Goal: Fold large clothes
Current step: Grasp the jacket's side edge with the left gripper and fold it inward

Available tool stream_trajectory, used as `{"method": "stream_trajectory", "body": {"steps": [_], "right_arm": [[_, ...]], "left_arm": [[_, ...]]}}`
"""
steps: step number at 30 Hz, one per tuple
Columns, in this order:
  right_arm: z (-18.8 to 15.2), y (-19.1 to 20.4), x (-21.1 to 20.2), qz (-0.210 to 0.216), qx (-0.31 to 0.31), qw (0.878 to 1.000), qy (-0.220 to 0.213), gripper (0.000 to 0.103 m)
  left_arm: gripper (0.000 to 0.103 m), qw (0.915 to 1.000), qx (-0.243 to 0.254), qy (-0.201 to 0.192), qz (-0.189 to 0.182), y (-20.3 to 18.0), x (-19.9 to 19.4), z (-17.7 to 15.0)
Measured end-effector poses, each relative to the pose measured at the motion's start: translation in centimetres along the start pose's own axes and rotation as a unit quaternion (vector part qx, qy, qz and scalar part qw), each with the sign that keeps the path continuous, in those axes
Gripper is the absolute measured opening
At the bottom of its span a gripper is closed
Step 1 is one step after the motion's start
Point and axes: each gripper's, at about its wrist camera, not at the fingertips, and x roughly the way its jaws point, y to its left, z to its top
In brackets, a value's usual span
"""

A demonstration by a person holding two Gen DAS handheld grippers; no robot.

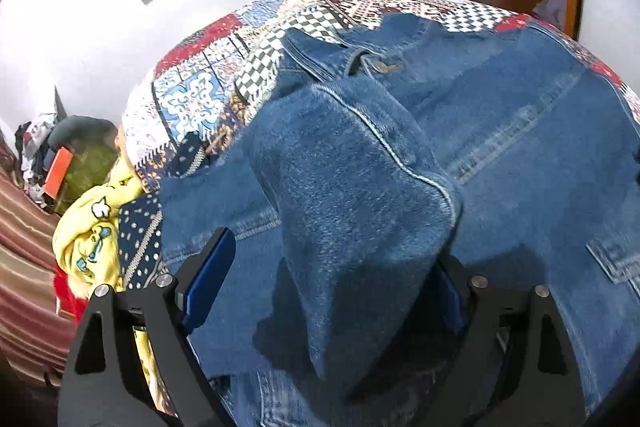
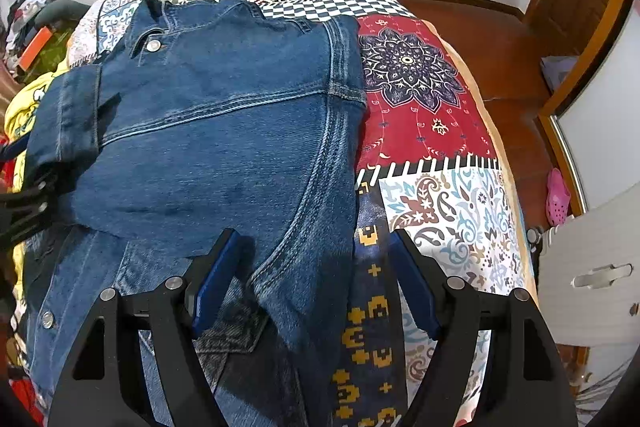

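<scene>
hand-held gripper (image 2: 312,279) above denim jacket (image 2: 224,115)

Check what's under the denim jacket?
The denim jacket lies on a patchwork quilt that shows around it. A yellow garment sits beside it. Anything directly beneath the jacket is covered.

denim jacket (image 2: 224,131) | blue, back up, collar far | sleeve folded across | on bed
</scene>
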Motion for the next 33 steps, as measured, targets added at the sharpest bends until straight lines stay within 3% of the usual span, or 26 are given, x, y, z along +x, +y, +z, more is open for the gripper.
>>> {"method": "stream_trajectory", "body": {"steps": [5,10,13,14,23,25,33], "right_arm": [[0.0,0.0,-0.2,-0.009,-0.008,1.0,-0.001,0.072],[0.0,-0.1,0.4,-0.013,-0.006,1.0,0.004,0.073],[0.0,0.0,0.8,-0.012,-0.004,1.0,0.01,0.073],[-0.1,0.0,0.9,-0.012,-0.004,1.0,0.011,0.073],[-0.2,0.1,1.1,-0.026,-0.003,1.0,0.014,0.077],[-0.2,0.2,1.0,-0.028,-0.005,0.999,0.015,0.077],[1.6,0.8,-1.1,-0.013,-0.02,1.0,-0.012,0.077]], "left_arm": [[0.089,0.9955,-0.092,-0.017,-0.012,5.2,-1.4,-0.3],[0.089,0.9727,-0.223,0.007,-0.064,13.0,-1.7,-3.6],[0.089,0.9573,-0.263,0.04,-0.112,14.8,-0.6,-6.5],[0.089,0.9559,-0.266,0.048,-0.115,14.9,-0.4,-7.1],[0.089,0.9556,-0.261,0.099,-0.095,14.6,0.8,-13.5],[0.089,0.9588,-0.249,0.104,-0.088,14.9,0.5,-14.0],[0.089,0.9676,-0.233,0.041,-0.086,18.3,-2.6,-10.7]]}}
